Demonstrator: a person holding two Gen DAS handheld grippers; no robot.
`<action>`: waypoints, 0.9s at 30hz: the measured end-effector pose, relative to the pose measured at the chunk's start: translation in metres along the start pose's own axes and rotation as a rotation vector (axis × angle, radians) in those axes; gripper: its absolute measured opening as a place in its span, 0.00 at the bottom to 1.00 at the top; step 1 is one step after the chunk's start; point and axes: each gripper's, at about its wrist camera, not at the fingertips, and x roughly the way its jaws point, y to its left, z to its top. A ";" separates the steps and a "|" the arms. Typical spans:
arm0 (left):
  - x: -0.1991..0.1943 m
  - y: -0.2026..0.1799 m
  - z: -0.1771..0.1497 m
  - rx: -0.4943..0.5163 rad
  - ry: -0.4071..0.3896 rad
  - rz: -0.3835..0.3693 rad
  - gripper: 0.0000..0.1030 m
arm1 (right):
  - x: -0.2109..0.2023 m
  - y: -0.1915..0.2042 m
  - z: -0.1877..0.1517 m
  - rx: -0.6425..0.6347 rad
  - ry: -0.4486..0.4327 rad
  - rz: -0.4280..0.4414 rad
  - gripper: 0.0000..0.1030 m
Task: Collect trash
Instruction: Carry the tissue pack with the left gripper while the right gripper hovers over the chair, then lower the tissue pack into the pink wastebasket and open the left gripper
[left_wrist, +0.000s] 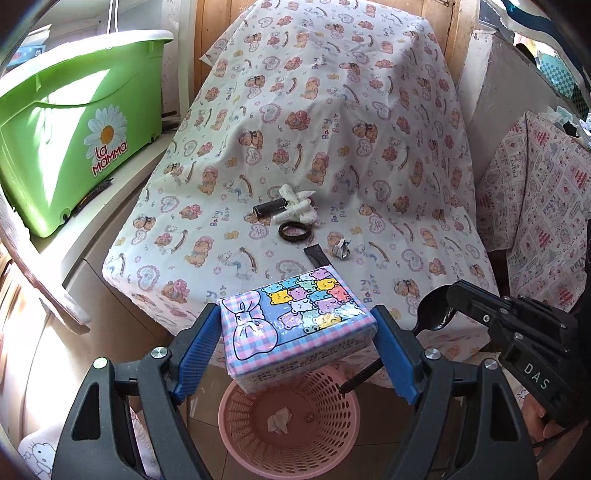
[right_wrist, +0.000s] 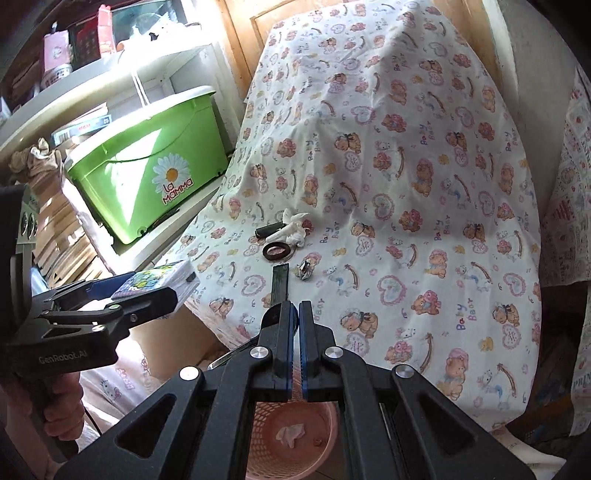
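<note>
My left gripper (left_wrist: 299, 332) is shut on a tissue pack (left_wrist: 295, 325) printed with pastel bears and holds it above the pink mesh basket (left_wrist: 258, 443). The pack also shows in the right wrist view (right_wrist: 155, 280). My right gripper (right_wrist: 298, 317) is shut on a black plastic spoon (left_wrist: 432, 314), over the basket (right_wrist: 325, 435). On the bear-print cloth (left_wrist: 332, 129) lie a crumpled white tissue (left_wrist: 299, 206), a black cylinder (left_wrist: 269, 208), a black ring (left_wrist: 294, 232), a black strip (left_wrist: 316, 254) and a crumpled foil bit (left_wrist: 341, 249).
A crumpled tissue (left_wrist: 279, 419) lies in the basket. A green La Mamma tub (left_wrist: 74, 129) stands on a white shelf at the left. Another printed cloth (left_wrist: 535, 206) covers furniture at the right. Wooden panelling backs the covered table.
</note>
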 end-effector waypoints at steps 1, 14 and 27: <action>0.005 0.002 -0.005 -0.006 0.020 -0.001 0.77 | 0.001 0.006 -0.003 -0.016 0.009 0.004 0.03; 0.061 0.012 -0.035 -0.044 0.287 -0.048 0.77 | 0.042 0.020 -0.038 -0.068 0.168 -0.027 0.03; 0.141 0.020 -0.083 -0.059 0.536 0.075 0.77 | 0.098 0.024 -0.079 -0.122 0.350 -0.120 0.03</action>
